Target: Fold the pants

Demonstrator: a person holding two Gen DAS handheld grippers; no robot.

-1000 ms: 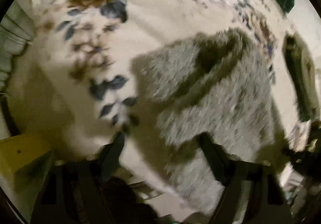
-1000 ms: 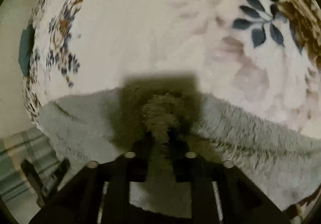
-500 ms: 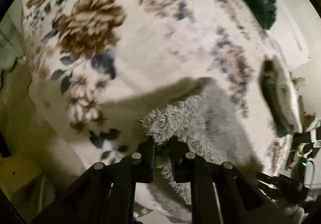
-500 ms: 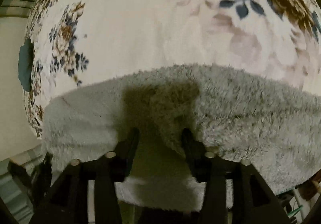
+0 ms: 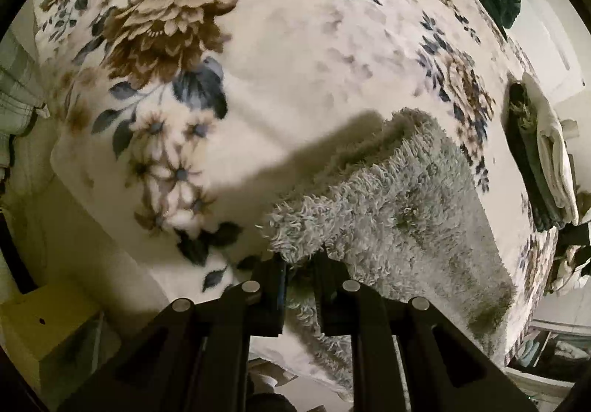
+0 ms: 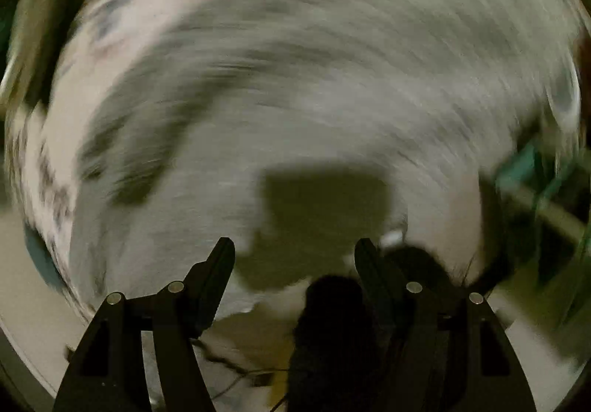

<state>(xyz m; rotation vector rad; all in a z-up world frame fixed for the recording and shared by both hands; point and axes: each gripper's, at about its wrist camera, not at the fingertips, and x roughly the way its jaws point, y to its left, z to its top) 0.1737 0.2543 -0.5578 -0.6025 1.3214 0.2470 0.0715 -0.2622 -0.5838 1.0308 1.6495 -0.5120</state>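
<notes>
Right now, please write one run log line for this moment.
left hand-held gripper: shut on fuzzy grey pants | right hand-held gripper: opening, nothing between | surface: floral blanket

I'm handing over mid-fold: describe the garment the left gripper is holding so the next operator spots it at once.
Start from the cream floral blanket that covers the bed. On its lower right lies a shaggy grey fleece garment, its near corner pinched in the shut left gripper. Nothing else is grey and long-piled; the blanket is short-napped with brown flowers.
</notes>
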